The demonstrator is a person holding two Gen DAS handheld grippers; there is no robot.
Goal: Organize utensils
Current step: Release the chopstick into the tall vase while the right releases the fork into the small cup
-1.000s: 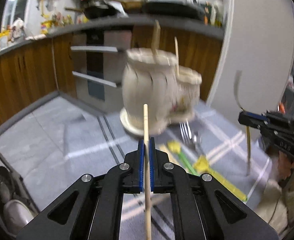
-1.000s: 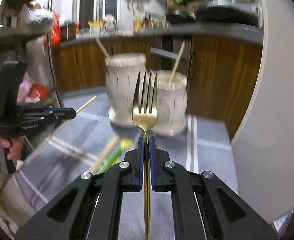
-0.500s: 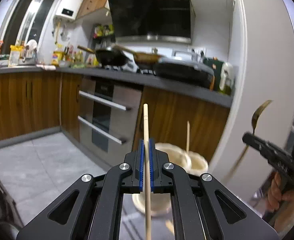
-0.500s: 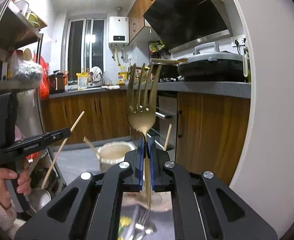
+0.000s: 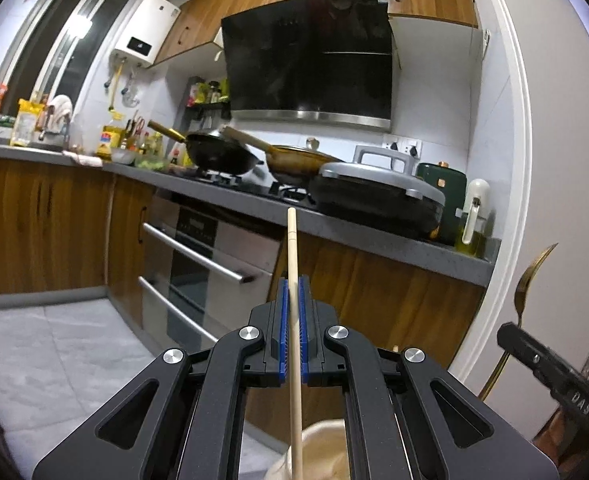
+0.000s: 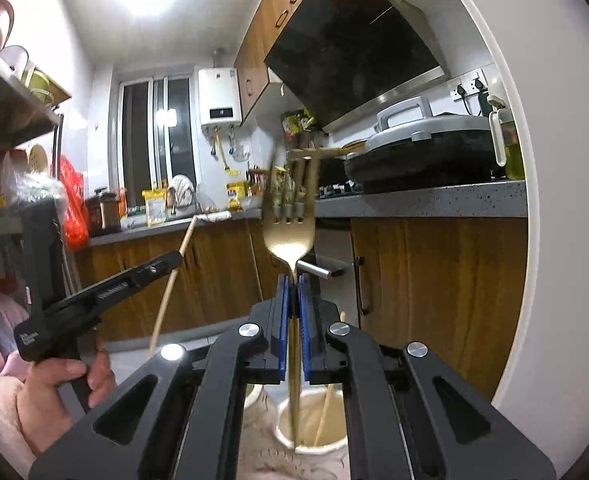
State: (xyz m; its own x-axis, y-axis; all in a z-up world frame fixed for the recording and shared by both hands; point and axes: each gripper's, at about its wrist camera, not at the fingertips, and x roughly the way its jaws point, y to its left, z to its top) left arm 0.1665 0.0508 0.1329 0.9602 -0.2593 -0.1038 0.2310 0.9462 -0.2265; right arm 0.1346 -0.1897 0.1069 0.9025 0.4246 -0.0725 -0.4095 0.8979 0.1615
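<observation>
- Your left gripper (image 5: 292,300) is clamped on a wooden chopstick (image 5: 292,248), which stands nearly upright between the blue pads (image 5: 281,320); its upper end rises in front of the far counter edge and its lower end hangs over a cream holder (image 5: 322,440) at the bottom of the left wrist view.
- Your right gripper (image 6: 293,296) is clamped on a gold fork (image 6: 290,236), tines up, handle running down between the pads toward the mouth of a cream cup (image 6: 310,428) directly below.
- A second chopstick (image 6: 326,412) leans inside that cup, just right of the fork handle.
- In the right wrist view, your left hand (image 6: 62,376) holds its gripper at the left, chopstick slanting up and to the right.
- In the left wrist view, the fork shows at the far right edge, beside the white door frame (image 5: 510,160).
- Far background: stove counter (image 5: 334,224) with pans, dark range hood (image 5: 310,52) above.
</observation>
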